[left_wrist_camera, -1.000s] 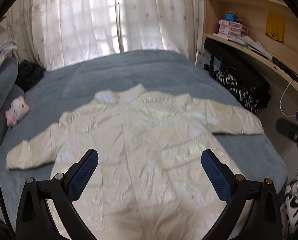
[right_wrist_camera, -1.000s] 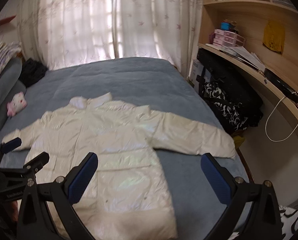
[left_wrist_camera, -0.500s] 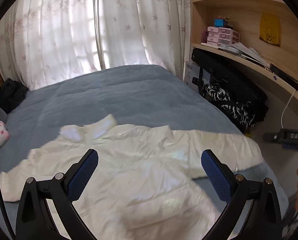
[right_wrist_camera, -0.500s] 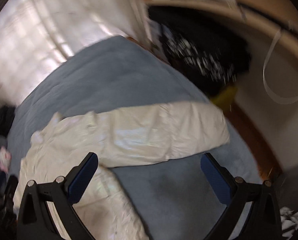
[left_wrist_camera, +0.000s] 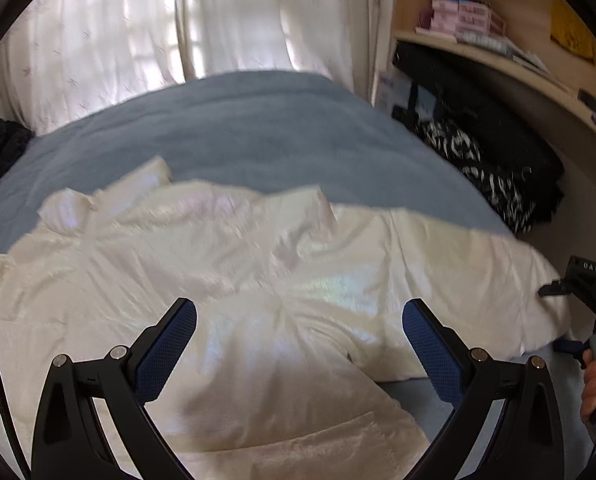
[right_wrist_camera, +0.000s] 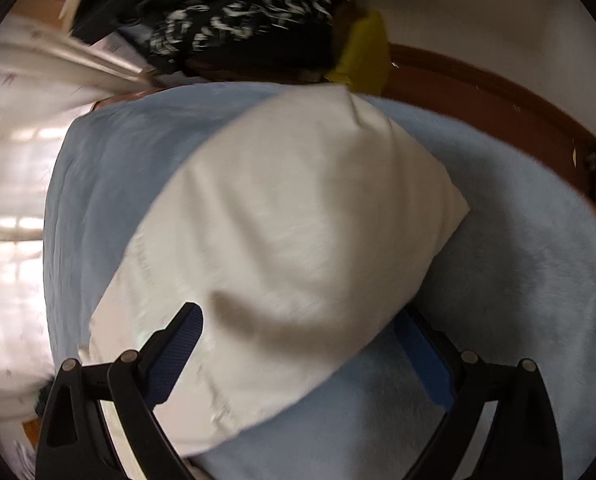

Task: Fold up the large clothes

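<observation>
My left gripper hangs over the white jacket spread on the blue bed, jaws wide, nothing pinched. My right gripper has just been narrowing its jaws a touch around the sleeve at 12 o'clock, not squeezing.

White letters "DAS" stand on the right gripper, at three o'clock in the left wrist view. The print on the box by the shelf is too blurred to read.
</observation>
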`<move>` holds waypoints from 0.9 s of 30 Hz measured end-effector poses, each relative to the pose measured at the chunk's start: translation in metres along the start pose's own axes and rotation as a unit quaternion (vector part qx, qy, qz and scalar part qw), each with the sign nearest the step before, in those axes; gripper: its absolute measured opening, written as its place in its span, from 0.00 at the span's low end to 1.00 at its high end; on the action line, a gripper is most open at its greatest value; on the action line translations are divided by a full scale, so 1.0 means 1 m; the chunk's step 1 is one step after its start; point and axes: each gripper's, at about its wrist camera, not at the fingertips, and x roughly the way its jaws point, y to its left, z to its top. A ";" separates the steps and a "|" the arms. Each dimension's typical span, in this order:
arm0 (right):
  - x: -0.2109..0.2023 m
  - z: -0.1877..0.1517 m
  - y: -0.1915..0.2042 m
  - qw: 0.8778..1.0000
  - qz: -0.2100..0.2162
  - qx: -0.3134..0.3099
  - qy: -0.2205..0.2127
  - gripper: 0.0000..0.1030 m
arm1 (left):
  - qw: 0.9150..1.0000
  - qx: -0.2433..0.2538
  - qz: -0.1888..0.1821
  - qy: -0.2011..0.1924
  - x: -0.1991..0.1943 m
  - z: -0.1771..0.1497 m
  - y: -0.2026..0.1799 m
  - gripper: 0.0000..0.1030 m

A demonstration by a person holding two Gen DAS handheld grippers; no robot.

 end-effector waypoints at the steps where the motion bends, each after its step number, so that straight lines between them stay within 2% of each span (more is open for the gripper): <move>1: 0.003 -0.001 -0.002 1.000 0.002 0.002 -0.009 0.94 | 1.000 0.002 -0.001 0.005 0.003 -0.001 0.000 0.99; 2: 0.004 -0.002 -0.002 1.000 0.002 -0.002 -0.020 0.94 | 1.000 0.006 -0.005 0.010 0.009 -0.003 -0.003 0.97; 4: 0.004 -0.002 0.001 0.999 -0.003 -0.019 -0.048 0.91 | 1.000 0.018 -0.015 0.019 0.015 -0.005 -0.007 0.86; 6: 0.003 -0.002 0.008 0.996 -0.020 -0.040 -0.071 0.69 | 0.999 0.024 -0.026 0.035 0.017 -0.006 -0.009 0.66; 7: 0.003 -0.002 0.010 0.996 -0.024 -0.049 -0.077 0.63 | 0.998 0.020 -0.030 0.041 0.017 -0.007 -0.008 0.63; 8: 0.001 -0.002 0.013 0.995 -0.025 -0.056 -0.082 0.50 | 0.998 0.014 -0.034 0.045 0.016 -0.006 -0.005 0.63; 9: -0.002 0.000 0.014 0.994 -0.020 -0.061 -0.087 0.31 | 0.998 0.006 -0.037 0.044 0.013 -0.006 -0.003 0.63; 11: -0.010 0.002 0.017 0.993 -0.007 -0.070 -0.098 0.14 | 0.999 -0.003 -0.029 0.044 0.004 -0.004 0.004 0.63; 13: -0.027 0.000 0.027 0.988 -0.002 -0.087 -0.129 0.13 | 0.998 -0.010 -0.017 0.053 -0.005 -0.002 0.013 0.54; 15: -0.050 -0.011 0.048 0.979 0.019 -0.116 -0.166 0.11 | 0.997 -0.022 -0.012 0.068 -0.011 -0.001 0.026 0.38; 16: -0.064 -0.019 0.062 0.973 0.033 -0.137 -0.183 0.11 | 0.997 -0.029 -0.014 0.075 -0.015 0.000 0.033 0.36; 18: -0.090 -0.041 0.089 0.959 0.068 -0.184 -0.205 0.11 | 0.996 -0.042 -0.017 0.081 -0.022 -0.001 0.049 0.25; 20: -0.116 -0.073 0.127 0.938 0.101 -0.246 -0.222 0.11 | 0.995 -0.058 -0.014 0.077 -0.035 -0.002 0.073 0.17; 23: -0.139 -0.128 0.179 0.905 0.141 -0.333 -0.224 0.11 | 0.996 -0.071 0.015 0.057 -0.058 -0.005 0.110 0.11; 27: -0.135 -0.211 0.237 0.867 0.174 -0.428 -0.185 0.14 | 0.992 -0.113 0.039 0.037 -0.081 -0.011 0.165 0.10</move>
